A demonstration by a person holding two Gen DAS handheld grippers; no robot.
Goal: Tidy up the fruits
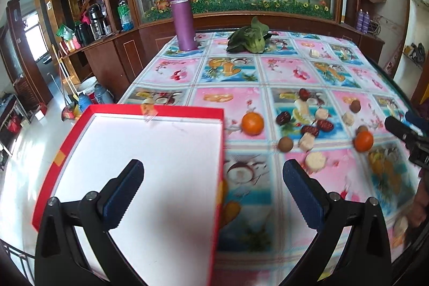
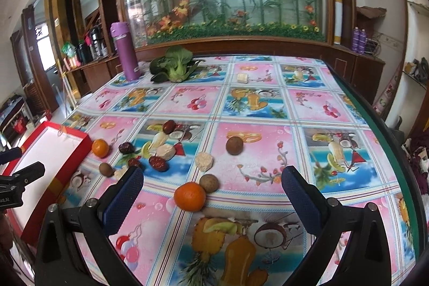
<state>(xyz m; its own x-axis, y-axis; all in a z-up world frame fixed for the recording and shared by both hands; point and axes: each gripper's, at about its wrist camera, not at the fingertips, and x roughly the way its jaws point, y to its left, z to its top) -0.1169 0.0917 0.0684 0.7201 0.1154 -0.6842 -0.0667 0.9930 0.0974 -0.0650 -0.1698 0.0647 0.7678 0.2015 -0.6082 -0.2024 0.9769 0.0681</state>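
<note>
Fruits: all loose on the tablecloth (image 2: 254, 109), none in the red box (image 1: 150, 173) yet. Task status: approx. zero progress, judged from the bare white floor of the box.

Inventory, right wrist view:
- Near orange (image 2: 189, 196), just ahead of the right gripper (image 2: 211, 192), touching a brown round fruit (image 2: 209, 182) at its 1 o'clock.
- Second orange (image 2: 100, 148), just beside the box's far corner.
- Another brown round fruit (image 2: 235, 145) at 12 o'clock from the near orange, well apart.
- Third brown one (image 2: 106, 169) at 6 o'clock from the second orange.
- Red dates, e.g. (image 2: 157, 163) and (image 2: 168, 126), mixed w/ pale chunks (image 2: 204, 160); type of chunks unclear.

Non-task items at table's far edge: purple bottle (image 2: 126, 52), leafy greens (image 2: 174, 66).

Tool state:
- Right gripper: fingers spread wide, nothing between them; near orange sits w/in the gap line, not touched.
- Left gripper (image 1: 213, 195): fingers spread wide, nothing held, hovering over the box's right wall.

Remaining: every piece needs pick + transfer to the box, at 9 o'clock from the fruit cluster. Likely first pick: near orange. Caution: round fruit may roll on the slick cloth if nudged.
</note>
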